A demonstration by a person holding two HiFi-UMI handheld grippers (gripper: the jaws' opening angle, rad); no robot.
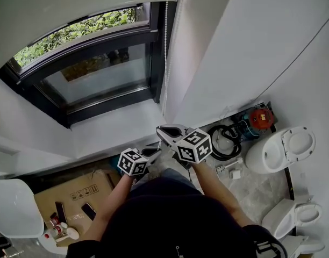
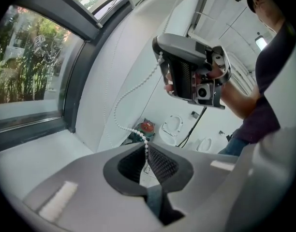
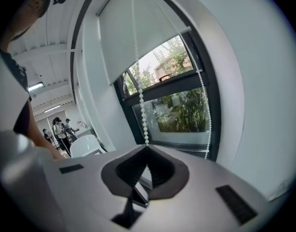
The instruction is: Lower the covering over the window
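Right claw (image 3: pixel 147 149) is pinching the taut bead chain (image 3: pixel 140 100) while left claw (image 2: pixel 147 151) is pinching its slack run below, apparently for unrolling the blind (image 3: pixel 133 37) over the window (image 1: pixel 89 74).

Matt cloth blind (image 1: pixel 73 4), plastic bead chain (image 1: pixel 165 52)

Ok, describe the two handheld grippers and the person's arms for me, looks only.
The left gripper and right gripper look the same: smooth grey plastic bodies, with fingers lined in black ribbed pads. Each carries a white cube printed with black square markers. No cables show. The person wears a dark short-sleeved top, with the forearms bare.
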